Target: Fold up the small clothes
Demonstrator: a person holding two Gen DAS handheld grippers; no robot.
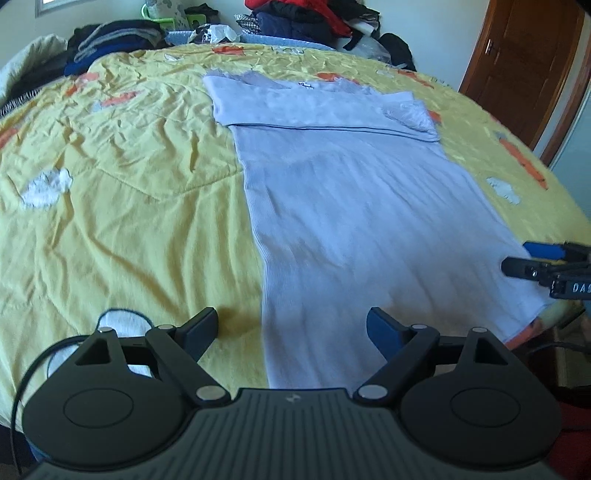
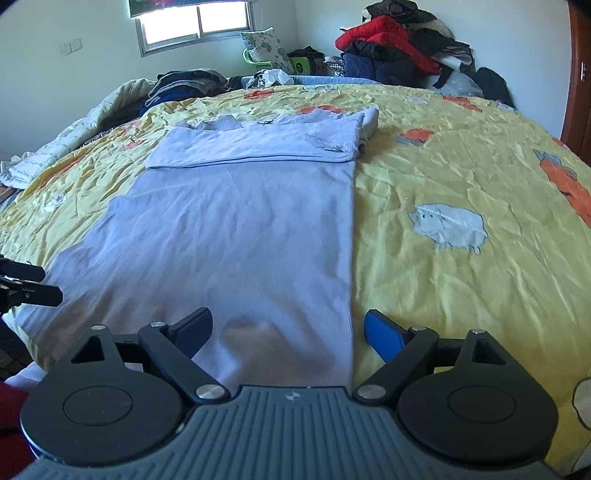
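Two spread, empty grippers, the left gripper and right gripper, are poised above the near hem corners, where the light, limp lavender garment is best pinched.

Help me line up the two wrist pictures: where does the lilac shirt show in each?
Left wrist view: the shirt runs from centre to right, its near hem between the open left gripper fingers.
Right wrist view: the shirt lies centre-left, its right edge reaching down between the open right gripper fingers.
Shared landmark: the red jacket on the pile beyond the bed.
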